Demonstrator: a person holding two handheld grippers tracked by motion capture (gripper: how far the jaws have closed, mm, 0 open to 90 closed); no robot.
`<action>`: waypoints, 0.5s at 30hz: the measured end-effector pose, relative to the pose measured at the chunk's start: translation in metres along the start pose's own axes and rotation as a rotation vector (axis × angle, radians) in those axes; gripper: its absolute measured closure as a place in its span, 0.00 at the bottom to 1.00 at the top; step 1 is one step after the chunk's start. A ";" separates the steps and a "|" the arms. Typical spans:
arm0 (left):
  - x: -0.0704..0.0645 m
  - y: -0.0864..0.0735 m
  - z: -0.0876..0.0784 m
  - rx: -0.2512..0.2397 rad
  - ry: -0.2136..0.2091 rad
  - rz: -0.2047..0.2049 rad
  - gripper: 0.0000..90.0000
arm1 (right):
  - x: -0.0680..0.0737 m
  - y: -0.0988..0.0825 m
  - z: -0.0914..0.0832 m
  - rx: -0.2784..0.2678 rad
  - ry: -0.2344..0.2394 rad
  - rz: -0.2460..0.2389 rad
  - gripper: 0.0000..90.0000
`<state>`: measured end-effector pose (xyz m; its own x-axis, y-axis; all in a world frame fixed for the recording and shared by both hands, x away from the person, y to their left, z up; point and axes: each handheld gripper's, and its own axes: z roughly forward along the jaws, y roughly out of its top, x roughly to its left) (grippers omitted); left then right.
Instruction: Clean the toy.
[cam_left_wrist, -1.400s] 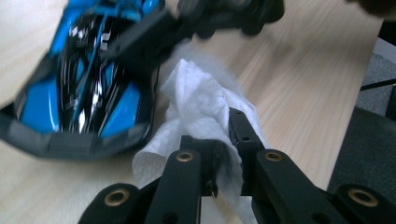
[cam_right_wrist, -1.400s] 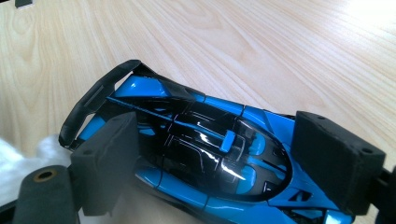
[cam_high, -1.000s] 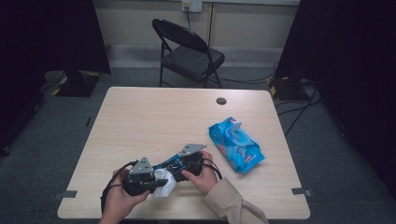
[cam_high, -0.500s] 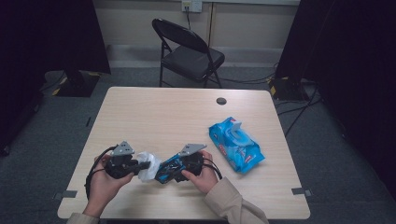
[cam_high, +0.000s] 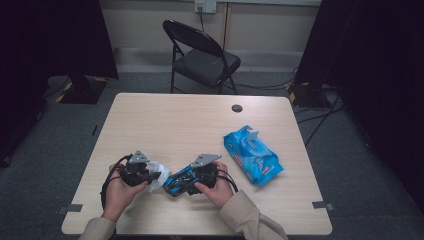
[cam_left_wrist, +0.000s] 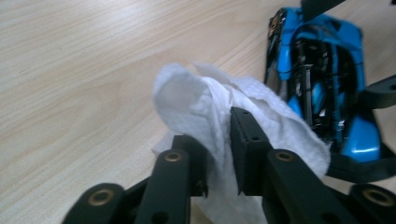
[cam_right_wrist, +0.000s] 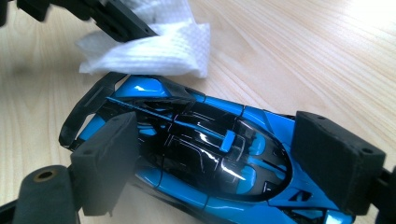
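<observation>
A blue and black toy car (cam_right_wrist: 187, 140) lies at an angle near the table's front edge, and my right gripper (cam_right_wrist: 219, 140) is shut on it, one pad on each flank. In the high view the car (cam_high: 176, 183) sticks out left of the right gripper (cam_high: 182, 182). A crumpled white wipe (cam_left_wrist: 196, 102) sits between the jaws of my left gripper (cam_left_wrist: 219, 149). Those jaws have just been opening a little but are still shut on it. The wipe (cam_right_wrist: 154, 46) hangs just off one end of the car. From above, the left gripper (cam_high: 155, 176) is left of the car.
A blue pack of wipes (cam_high: 252, 155) lies on the wooden table (cam_high: 175, 125) to the right of both hands. A small dark hole (cam_high: 237, 108) marks the far side. Behind the table stands a black folding chair (cam_high: 202, 55), and cables run across the floor.
My left gripper has drawn away to the left with the wipe, from on the car to beside its end. The right gripper and the car have stayed put.
</observation>
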<state>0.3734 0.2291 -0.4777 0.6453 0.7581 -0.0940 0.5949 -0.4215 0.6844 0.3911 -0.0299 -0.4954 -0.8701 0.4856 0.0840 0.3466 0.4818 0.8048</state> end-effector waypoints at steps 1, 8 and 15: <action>0.000 -0.001 0.001 -0.005 0.019 0.017 0.82 | 0.000 0.000 0.000 -0.001 0.000 0.001 0.16; -0.001 -0.005 0.011 0.040 0.027 0.077 0.72 | 0.000 0.000 0.000 0.001 0.001 -0.001 0.16; -0.002 0.003 0.017 0.060 -0.009 0.089 0.87 | 0.000 0.000 0.000 0.000 0.000 -0.001 0.16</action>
<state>0.3821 0.2174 -0.4876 0.7013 0.7117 -0.0412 0.5622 -0.5165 0.6459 0.3909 -0.0296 -0.4954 -0.8704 0.4853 0.0832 0.3459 0.4823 0.8048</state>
